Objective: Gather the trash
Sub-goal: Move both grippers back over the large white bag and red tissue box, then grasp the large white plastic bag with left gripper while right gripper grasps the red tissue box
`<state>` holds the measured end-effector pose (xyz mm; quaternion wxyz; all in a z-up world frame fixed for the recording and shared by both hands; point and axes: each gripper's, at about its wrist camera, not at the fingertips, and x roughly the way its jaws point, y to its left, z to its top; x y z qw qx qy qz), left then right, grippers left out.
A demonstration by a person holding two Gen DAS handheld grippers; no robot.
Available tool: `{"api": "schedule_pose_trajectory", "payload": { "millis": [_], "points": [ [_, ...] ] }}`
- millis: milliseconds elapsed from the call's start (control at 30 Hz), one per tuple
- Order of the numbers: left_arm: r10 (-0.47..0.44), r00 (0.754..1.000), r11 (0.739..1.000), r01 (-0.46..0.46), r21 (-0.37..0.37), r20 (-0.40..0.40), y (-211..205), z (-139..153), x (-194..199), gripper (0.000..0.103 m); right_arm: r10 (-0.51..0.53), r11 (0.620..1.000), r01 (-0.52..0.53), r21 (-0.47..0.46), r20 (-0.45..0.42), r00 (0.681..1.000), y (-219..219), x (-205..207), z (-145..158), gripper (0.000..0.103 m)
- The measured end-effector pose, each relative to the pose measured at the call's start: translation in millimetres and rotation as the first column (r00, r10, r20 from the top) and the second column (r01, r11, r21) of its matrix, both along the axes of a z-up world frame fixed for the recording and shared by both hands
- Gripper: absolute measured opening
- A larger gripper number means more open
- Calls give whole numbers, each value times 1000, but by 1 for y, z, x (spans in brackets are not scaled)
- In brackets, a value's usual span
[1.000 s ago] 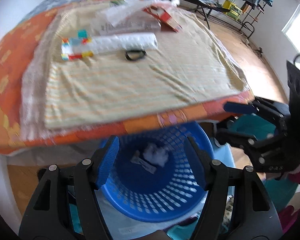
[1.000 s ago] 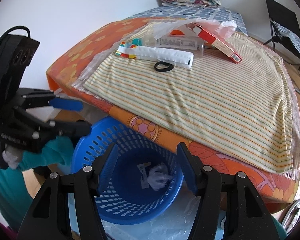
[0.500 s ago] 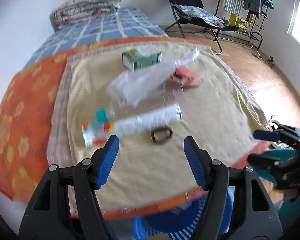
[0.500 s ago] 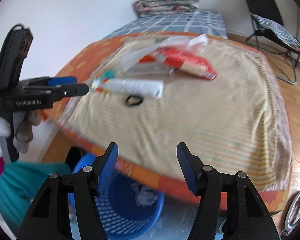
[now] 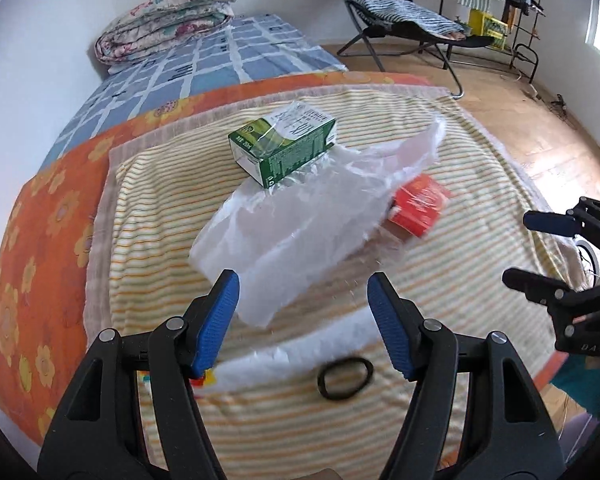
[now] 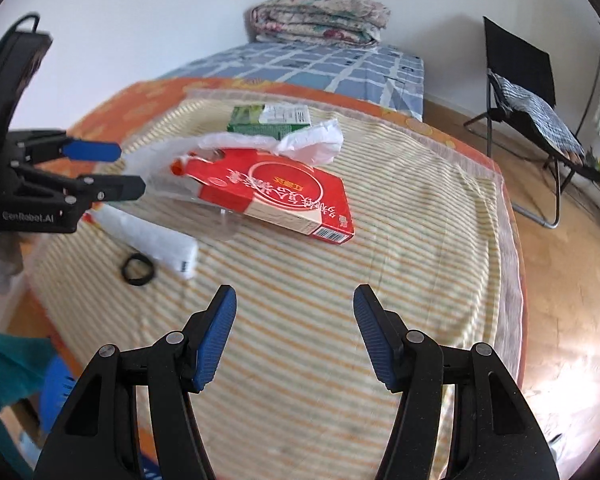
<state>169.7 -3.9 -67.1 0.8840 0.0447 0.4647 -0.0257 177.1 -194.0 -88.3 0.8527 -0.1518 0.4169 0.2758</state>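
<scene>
Trash lies on the striped cloth (image 5: 440,208) on the bed. A green carton (image 5: 283,143) (image 6: 270,118) sits farthest. A clear plastic bag (image 5: 300,224) (image 6: 304,142) drapes over a red box (image 5: 418,204) (image 6: 276,196). A white wrapped roll (image 5: 284,364) (image 6: 148,236) and a black ring (image 5: 345,373) (image 6: 138,269) lie nearest. My left gripper (image 5: 303,322) is open and empty above the bag's near edge. My right gripper (image 6: 295,334) is open and empty, short of the red box.
The blue basket's rim (image 6: 58,390) shows at the bed's near-left edge in the right wrist view. A folded quilt (image 5: 168,20) lies at the bed's far end. A black folding chair (image 6: 528,92) stands on the wooden floor to the right.
Both grippers have risen from over the blue basket and moved forward over the bed. The trash items are now much closer. Both stay open and empty.
</scene>
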Motion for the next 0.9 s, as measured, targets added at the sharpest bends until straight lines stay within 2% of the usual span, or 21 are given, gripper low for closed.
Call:
{"api": "schedule_pose_trajectory", "payload": {
  "millis": [100, 200, 267, 333, 500, 700, 767, 800, 833, 900],
  "points": [
    [12, 1000, 1000, -12, -15, 1, 3, -2, 11, 69, 15, 1000, -15, -14, 0, 1000, 7, 10, -7, 61],
    [12, 1000, 1000, -12, 26, 10, 3, -5, 21, 69, 42, 999, -41, -35, 11, 999, 15, 15, -15, 61],
    [26, 1000, 999, -26, 24, 10, 7, -7, 26, 62, 51, 998, -50, -46, 9, 999, 20, 19, -21, 60],
    [67, 998, 998, -67, 7, 3, 16, -8, 32, 51, 48, 997, -47, -57, 10, 999, 23, 23, -26, 60],
    [119, 993, 993, -119, -18, 11, 35, -8, 43, 50, 32, 998, -31, -58, 22, 999, 30, 39, -33, 60],
    [99, 994, 994, -101, -44, -36, 35, -26, 56, 50, 33, 997, -29, -73, 61, 998, 43, 52, -36, 60],
    [99, 994, 992, -102, -80, -47, 37, -30, 61, 42, 38, 996, -30, -90, 86, 996, 46, 55, -38, 60],
    [93, 994, 989, -99, -113, -51, 39, -30, 63, 34, 41, 995, -33, -91, 91, 995, 47, 56, -39, 60],
    [92, 995, 987, -97, -127, -51, 40, -28, 64, 26, 43, 995, -35, -89, 92, 995, 48, 57, -40, 60],
    [93, 995, 987, -97, -131, -35, 41, -24, 68, 18, 50, 996, -42, -81, 95, 994, 50, 59, -40, 60]
  ]
}}
